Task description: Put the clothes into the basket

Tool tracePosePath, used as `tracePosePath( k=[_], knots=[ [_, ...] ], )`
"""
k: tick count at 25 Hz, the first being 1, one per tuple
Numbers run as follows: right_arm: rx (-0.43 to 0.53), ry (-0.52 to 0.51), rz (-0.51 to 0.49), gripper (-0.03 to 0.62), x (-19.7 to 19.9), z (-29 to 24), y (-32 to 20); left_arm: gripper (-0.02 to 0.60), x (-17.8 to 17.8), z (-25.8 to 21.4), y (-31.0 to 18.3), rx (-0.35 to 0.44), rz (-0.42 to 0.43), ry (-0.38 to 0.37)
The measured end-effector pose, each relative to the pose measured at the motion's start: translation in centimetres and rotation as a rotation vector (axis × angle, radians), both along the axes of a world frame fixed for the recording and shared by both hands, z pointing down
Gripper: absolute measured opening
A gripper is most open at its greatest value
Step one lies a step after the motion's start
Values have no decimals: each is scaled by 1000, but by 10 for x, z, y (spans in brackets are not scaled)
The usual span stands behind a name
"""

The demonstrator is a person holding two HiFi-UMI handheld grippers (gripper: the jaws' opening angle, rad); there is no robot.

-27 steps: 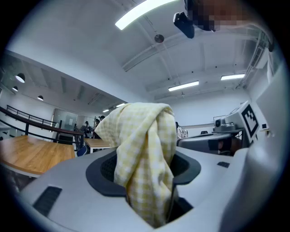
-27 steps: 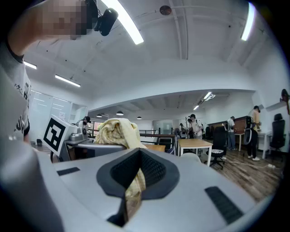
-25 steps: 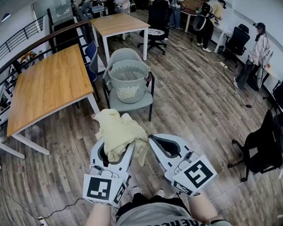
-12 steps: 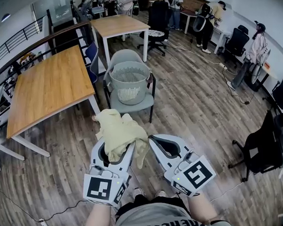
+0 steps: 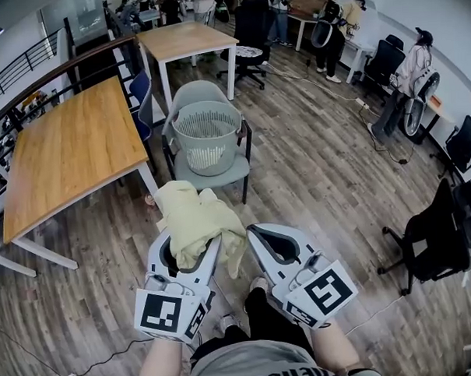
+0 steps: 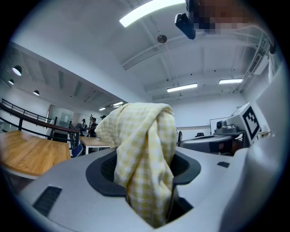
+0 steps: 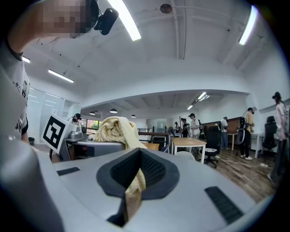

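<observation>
A pale yellow checked cloth [image 5: 196,220] is bunched on top of my left gripper [image 5: 193,244], which is shut on it; in the left gripper view the cloth [image 6: 145,154] fills the gap between the jaws and hangs down. My right gripper [image 5: 257,235] is close beside it on the right. Its jaws stand together, with a narrow strip of the same cloth [image 7: 132,195] in the slit between them. The grey laundry basket [image 5: 206,108] stands on a grey chair [image 5: 215,175] ahead of both grippers, a short way off across the floor.
A long wooden table [image 5: 70,151] is at the left and a smaller one [image 5: 184,39] stands behind the basket. Black office chairs [image 5: 433,241] are at the right. Several people stand at the far end of the room. A cable [image 5: 95,357] trails on the floor.
The room has slid a little in view and the person's dark trouser leg now shows below the grippers. Both grippers keep their hold and their place in the picture.
</observation>
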State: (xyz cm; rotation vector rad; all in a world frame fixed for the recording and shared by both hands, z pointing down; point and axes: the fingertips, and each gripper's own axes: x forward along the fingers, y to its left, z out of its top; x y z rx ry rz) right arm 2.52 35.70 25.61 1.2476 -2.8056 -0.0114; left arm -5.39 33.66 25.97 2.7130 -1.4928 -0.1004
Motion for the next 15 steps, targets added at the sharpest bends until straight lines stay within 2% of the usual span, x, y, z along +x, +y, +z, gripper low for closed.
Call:
tracePosePath(
  k=[5, 15],
  knots=[
    [-16, 25, 18, 9, 3, 7, -36, 253, 2, 4, -31, -7, -7, -5],
    [-20, 16, -83, 9, 11, 3, -122, 253, 15, 2, -112, -8, -77, -17]
  ],
)
